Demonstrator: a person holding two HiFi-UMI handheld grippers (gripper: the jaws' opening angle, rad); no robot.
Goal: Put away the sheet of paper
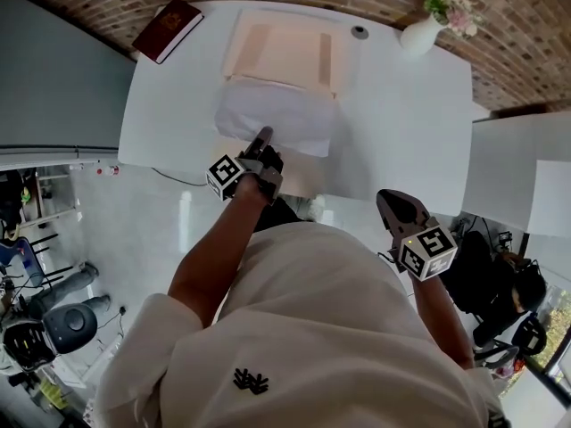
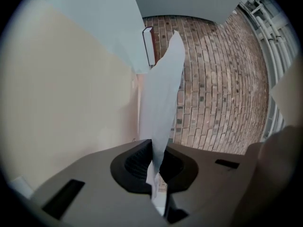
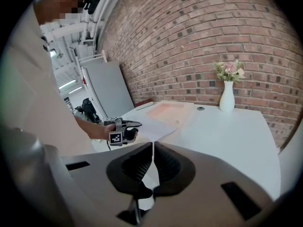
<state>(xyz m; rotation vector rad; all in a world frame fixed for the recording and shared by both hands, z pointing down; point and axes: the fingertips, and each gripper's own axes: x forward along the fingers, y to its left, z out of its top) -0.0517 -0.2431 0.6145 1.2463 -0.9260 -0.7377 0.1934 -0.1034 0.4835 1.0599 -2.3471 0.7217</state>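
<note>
Between the jaws of my left gripper (image 2: 155, 162), the sheet of paper (image 2: 163, 93) is pinched by its near edge, and the rest stretches ahead of the jaws over the desk (image 1: 401, 123). My right gripper (image 3: 152, 167) hangs well apart from the sheet, jaws pressed together on nothing. Step in hand, as I judge it: carrying the sheet toward the open beige folder (image 1: 285, 52) just beyond it. The next move calls for laying the limp sheet flat in the folder before the jaws part. Writing: none legible. The red book (image 1: 168, 29), far ahead and to the left, shows no readable title. The marker cubes (image 1: 225, 175) bear only square patterns.
</note>
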